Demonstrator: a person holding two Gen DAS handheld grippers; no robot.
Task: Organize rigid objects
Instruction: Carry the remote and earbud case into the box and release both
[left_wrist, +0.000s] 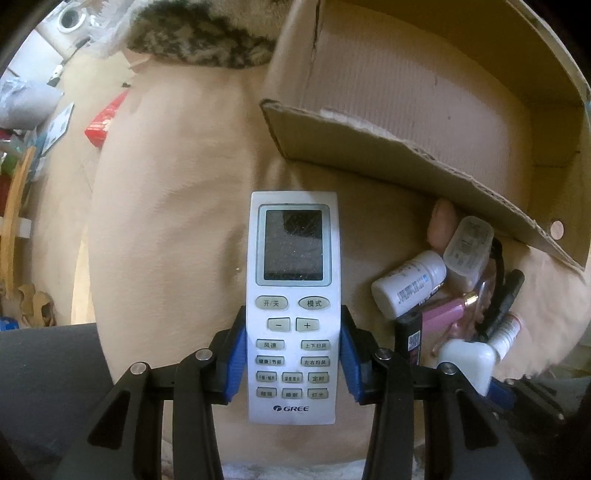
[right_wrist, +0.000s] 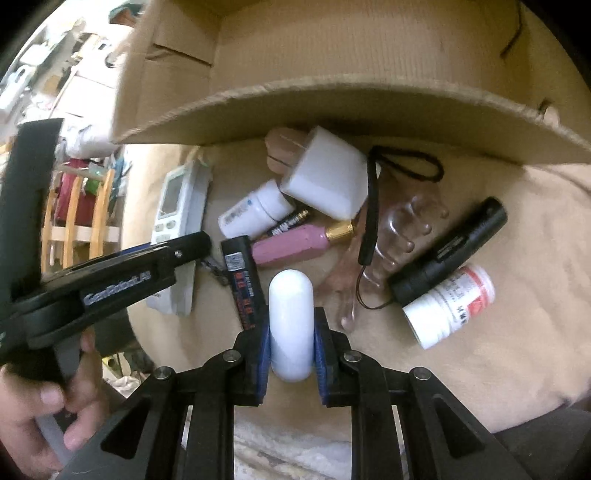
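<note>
My left hand-held gripper (left_wrist: 293, 363) pinches the white air-conditioner remote (left_wrist: 293, 306) by its lower half, one blue pad on each long edge, the screen end pointing away from me over the beige cushioned surface (left_wrist: 166, 221). Taking the cardboard box (left_wrist: 424, 122) as landmark, the remote hangs just in front of its near flap, towards that flap's left end, and the heap of small things lies under the flap's right end: a white pill bottle (left_wrist: 408, 282), a clear-capped item (left_wrist: 468, 245), a pink tube (left_wrist: 445, 314) and a white rounded block (left_wrist: 469, 362). In the right wrist view, my right hand-held gripper (right_wrist: 291, 341) is pressed tight on a white capsule-shaped case (right_wrist: 291, 325), which stands up between the pads just in front of the heap. Under the box's (right_wrist: 332, 107) near flap sit a white cube-shaped charger (right_wrist: 325, 173), a white bottle (right_wrist: 255, 210), the pink tube (right_wrist: 291, 245), a black flashlight (right_wrist: 450, 249) with a cord, a red-labelled bottle (right_wrist: 448, 308), a clear plastic piece (right_wrist: 399, 236) and a black lighter (right_wrist: 243, 280). To the left of that flap, my left hand (right_wrist: 44, 402) holds the other gripper, with the remote (right_wrist: 177, 210) in it.
</note>
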